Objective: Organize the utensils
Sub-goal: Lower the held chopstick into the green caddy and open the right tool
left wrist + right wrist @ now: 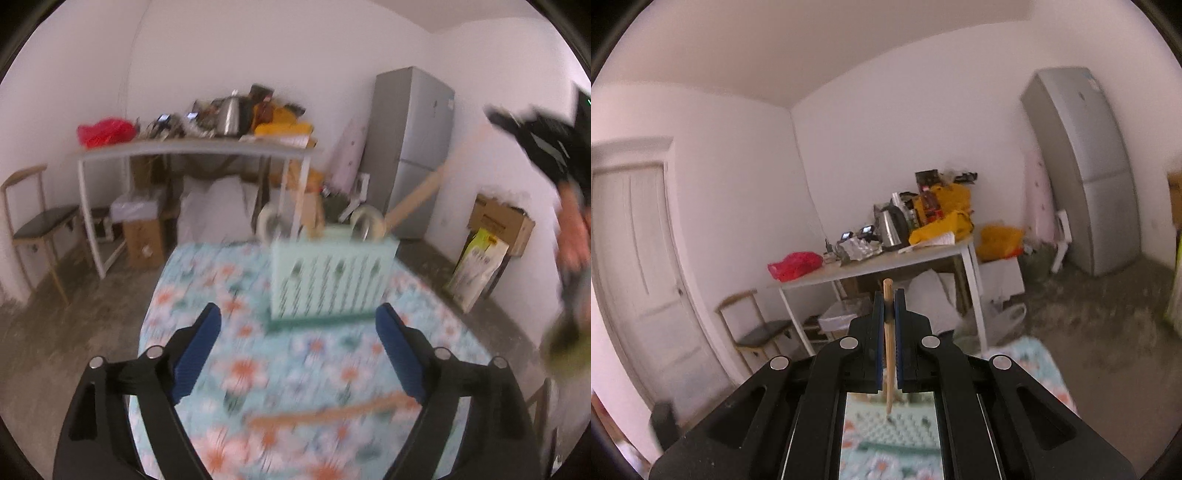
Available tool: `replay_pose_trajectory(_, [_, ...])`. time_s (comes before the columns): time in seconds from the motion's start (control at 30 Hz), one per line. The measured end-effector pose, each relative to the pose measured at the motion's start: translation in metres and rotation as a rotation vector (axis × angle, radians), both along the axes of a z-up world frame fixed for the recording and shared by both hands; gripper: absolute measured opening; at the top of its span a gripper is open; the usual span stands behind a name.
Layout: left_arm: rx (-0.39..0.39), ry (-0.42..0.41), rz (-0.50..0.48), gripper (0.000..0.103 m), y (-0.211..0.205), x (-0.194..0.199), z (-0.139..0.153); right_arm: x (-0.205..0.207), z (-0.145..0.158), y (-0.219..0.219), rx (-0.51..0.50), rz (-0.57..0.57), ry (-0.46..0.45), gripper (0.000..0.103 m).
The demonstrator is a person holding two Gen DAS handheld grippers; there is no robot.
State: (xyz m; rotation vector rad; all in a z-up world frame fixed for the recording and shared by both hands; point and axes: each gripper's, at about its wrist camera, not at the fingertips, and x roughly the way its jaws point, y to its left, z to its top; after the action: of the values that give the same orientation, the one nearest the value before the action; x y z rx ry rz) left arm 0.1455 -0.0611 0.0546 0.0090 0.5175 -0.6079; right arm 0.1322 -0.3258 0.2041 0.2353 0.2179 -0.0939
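On the floral surface the mint utensil holder stands far-centre, directly beneath the right hand-held gripper clamped on an upright chopstick, while the left hand-held gripper, fingers apart, faces another chopstick lying crosswise near it.

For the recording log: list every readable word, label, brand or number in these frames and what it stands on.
None can be read.
Cardboard box: dark print, blurred.
Yellow-white bag: markings, blurred.
Fridge: small door sticker, too small.
Red-dark package on the side table: print too small.
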Motion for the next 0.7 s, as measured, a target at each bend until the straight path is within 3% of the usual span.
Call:
replay_pose_trajectory(0.27, [0.035, -0.013, 0.131, 0.097, 0.049, -0.028, -0.033, 0.073, -0.025, 0.036, -0.181, 0.003, 0.108, 0.003])
replay_pose_trajectory(0.5, [0.071, -0.028, 0.186, 0.097, 0.064, -0.029, -0.043, 0.097, -0.062, 0.054, -0.264, 0.022, 0.215, 0.004])
replay_pose_trajectory(0.57, [0.072, -0.039, 0.194, 0.097, 0.066, -0.029, -0.043, 0.094, -0.066, 0.054, -0.249, 0.026, 0.224, 0.007])
replay_pose_trajectory(0.7, [0.056, -0.034, 0.190, 0.097, 0.070, -0.029, -0.041, 0.080, -0.058, 0.052, -0.213, 0.025, 0.188, 0.024])
